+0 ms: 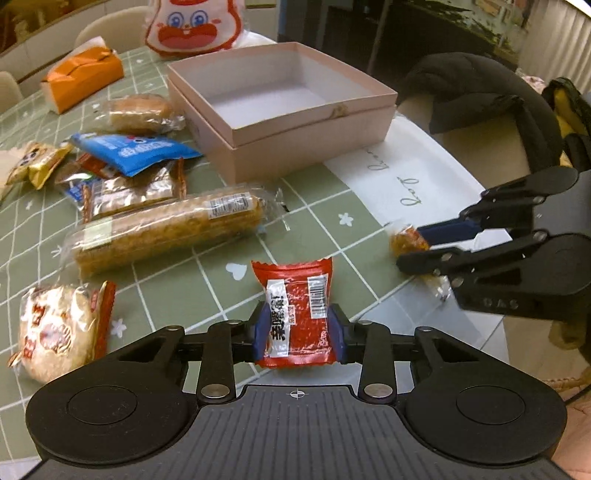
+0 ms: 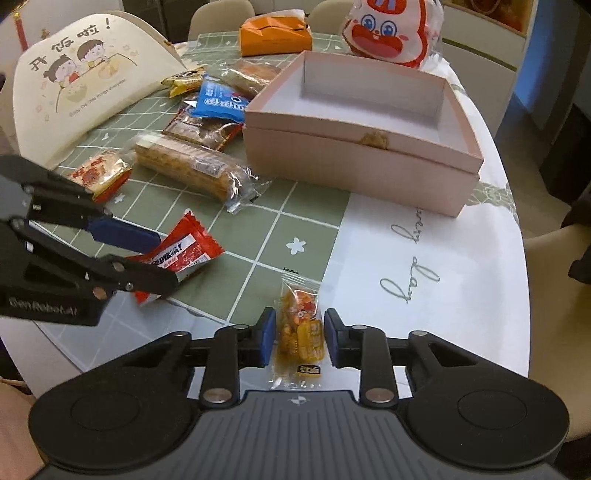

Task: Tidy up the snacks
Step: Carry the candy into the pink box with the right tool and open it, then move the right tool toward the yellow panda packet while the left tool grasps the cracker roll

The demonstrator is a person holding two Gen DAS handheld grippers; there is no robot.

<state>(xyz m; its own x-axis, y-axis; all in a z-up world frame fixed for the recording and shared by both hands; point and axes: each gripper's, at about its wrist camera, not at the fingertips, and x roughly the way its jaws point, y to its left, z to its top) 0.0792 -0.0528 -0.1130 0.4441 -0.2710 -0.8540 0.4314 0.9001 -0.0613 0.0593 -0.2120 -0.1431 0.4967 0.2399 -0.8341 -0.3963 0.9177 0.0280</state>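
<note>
In the left wrist view my left gripper (image 1: 299, 332) is shut on a red snack packet (image 1: 295, 291), its blue pads pressing both sides, just above the green checked tablecloth. The right wrist view shows the same left gripper (image 2: 166, 260) and red packet (image 2: 192, 247) from the side. My right gripper (image 2: 300, 338) is shut on a small clear packet of yellow-orange snack (image 2: 297, 306) near the table's front edge. That right gripper (image 1: 410, 247) and its snack (image 1: 404, 238) also show in the left wrist view. An open, empty pink box (image 1: 314, 147) (image 2: 351, 166) stands behind both.
Loose snacks lie left of the box: a long bread roll (image 1: 166, 229), a blue packet (image 1: 136, 151) and a round rice cake (image 1: 55, 325). An orange tissue pack (image 2: 275, 35) and a rabbit bag (image 2: 388, 29) sit at the back. A cream cartoon cover (image 2: 92, 85) stands far left.
</note>
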